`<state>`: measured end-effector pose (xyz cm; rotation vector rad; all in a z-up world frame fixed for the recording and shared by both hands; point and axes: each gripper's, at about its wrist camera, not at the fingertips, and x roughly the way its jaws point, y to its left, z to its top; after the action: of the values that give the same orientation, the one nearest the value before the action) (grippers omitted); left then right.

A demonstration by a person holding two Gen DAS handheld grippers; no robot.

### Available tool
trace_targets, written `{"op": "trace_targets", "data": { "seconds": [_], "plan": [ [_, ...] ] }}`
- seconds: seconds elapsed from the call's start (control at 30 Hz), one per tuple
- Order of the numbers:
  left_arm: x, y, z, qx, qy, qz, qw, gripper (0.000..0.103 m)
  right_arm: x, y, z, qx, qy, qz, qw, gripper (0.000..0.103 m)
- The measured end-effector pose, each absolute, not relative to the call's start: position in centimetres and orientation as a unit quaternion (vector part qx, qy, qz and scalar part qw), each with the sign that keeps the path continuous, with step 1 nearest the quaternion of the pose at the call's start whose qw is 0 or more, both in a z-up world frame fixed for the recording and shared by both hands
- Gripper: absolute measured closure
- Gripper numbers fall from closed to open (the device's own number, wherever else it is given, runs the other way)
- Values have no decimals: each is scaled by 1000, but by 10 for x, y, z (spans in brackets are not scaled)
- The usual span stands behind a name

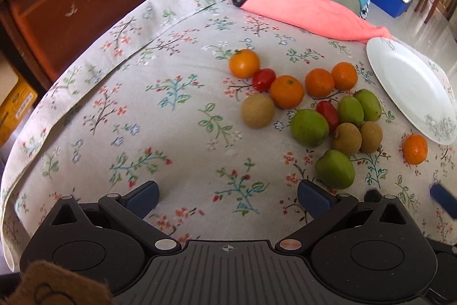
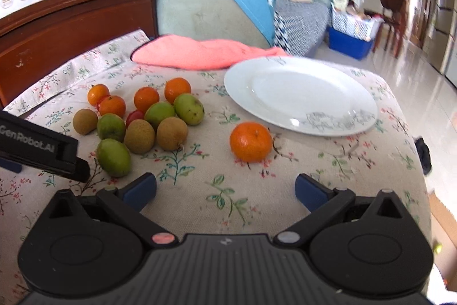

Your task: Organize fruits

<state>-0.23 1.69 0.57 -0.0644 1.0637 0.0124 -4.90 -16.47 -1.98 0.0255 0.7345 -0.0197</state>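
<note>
Left gripper (image 1: pixel 228 197) is hovering with its fingers (image 1: pixel 144 197) spread wide and empty above the floral cloth (image 1: pixel 171 133). Fruit cluster (image 1: pixel 311 107) is lying ahead, near the white plate (image 1: pixel 408 87) at the right edge. One orange (image 1: pixel 415 149) is sitting apart, just beside the plate.

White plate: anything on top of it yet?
The white plate carries no fruit, only a grey printed pattern near its front rim. All fruit lies on the floral cloth; the nearest is a lone orange. What is under the plate is hidden.
</note>
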Motion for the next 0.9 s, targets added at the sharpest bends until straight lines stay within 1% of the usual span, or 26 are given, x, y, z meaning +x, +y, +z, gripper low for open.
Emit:
{"op": "trace_targets", "data": {
  "seconds": [0.1, 0.2, 0.3, 0.43, 0.63, 0.9],
  "plan": [
    [-7, 22, 10, -38, 505, 10, 862, 0, -45, -163, -12, 17, 411, -16, 912, 1],
    [-12, 23, 14, -35, 504, 8, 863, 0, -42, -164, -8, 13, 445, -1, 895, 1],
    [-17, 23, 19, -25, 501, 4, 865, 0, -39, -169, -3, 33, 484, -12, 874, 1],
    [-26, 19, 25, -15, 497, -7, 868, 0, -43, -177, 10, 74, 485, -14, 871, 1],
    [-33, 10, 26, 11, 495, -13, 869, 0, -46, -177, 20, 78, 485, -19, 871, 1],
    [-32, 7, 22, 22, 503, -8, 864, 0, -41, -178, 13, 80, 500, -25, 862, 1]
  ]
}}
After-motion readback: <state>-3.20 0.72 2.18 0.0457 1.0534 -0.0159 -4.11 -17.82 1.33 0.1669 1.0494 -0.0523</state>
